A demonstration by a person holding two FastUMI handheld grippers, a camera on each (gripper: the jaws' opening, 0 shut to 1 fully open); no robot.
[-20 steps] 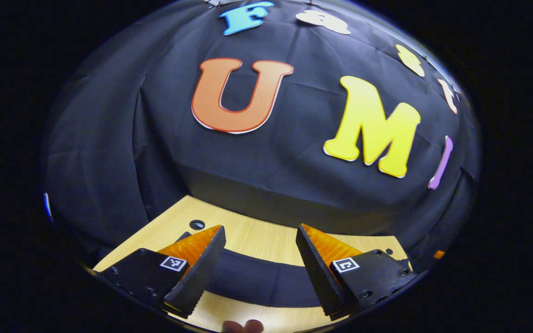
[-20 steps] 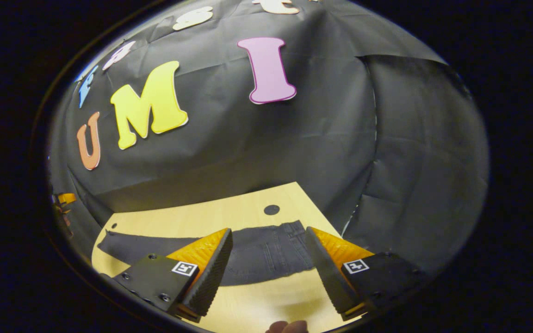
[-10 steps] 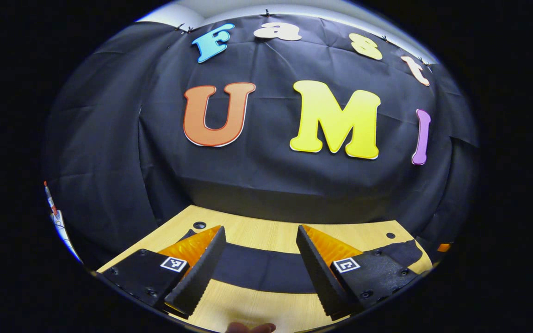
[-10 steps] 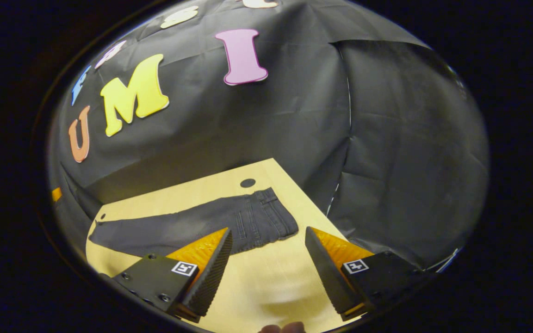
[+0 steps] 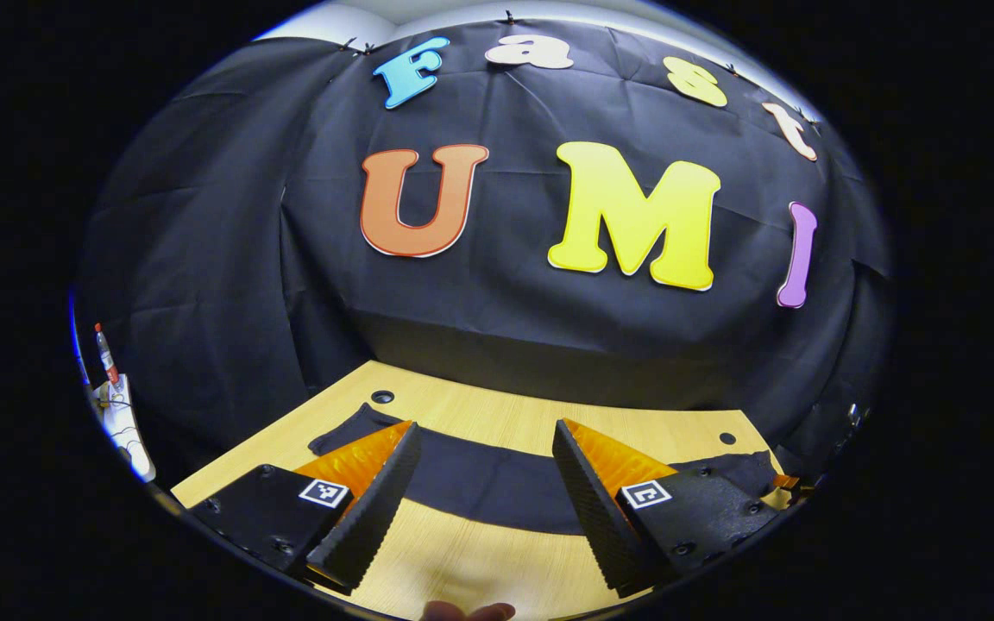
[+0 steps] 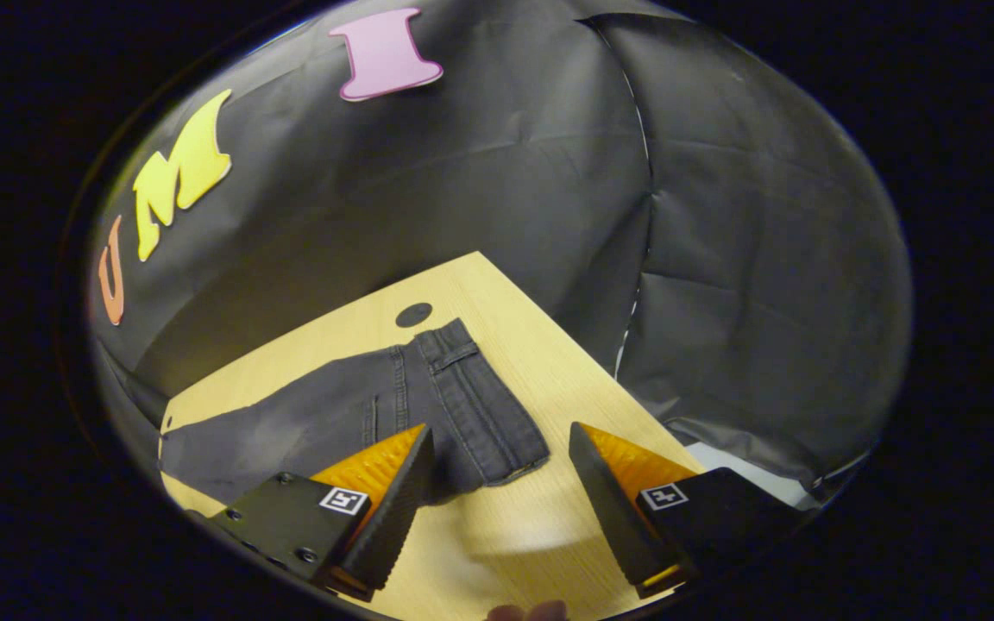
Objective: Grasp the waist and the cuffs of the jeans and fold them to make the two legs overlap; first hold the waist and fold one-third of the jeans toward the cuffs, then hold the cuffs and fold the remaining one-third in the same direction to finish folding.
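The dark jeans (image 6: 359, 414) lie flat on the wooden table (image 6: 540, 362), long axis running across it, waist (image 6: 480, 397) toward the table's right end and the legs stretching left. The right gripper (image 6: 501, 483) hangs above the waist, jaws spread and holding nothing. The left gripper (image 5: 484, 479), also spread wide, hangs over the jeans' legs (image 5: 488, 483), cuff end (image 5: 350, 427) at its left
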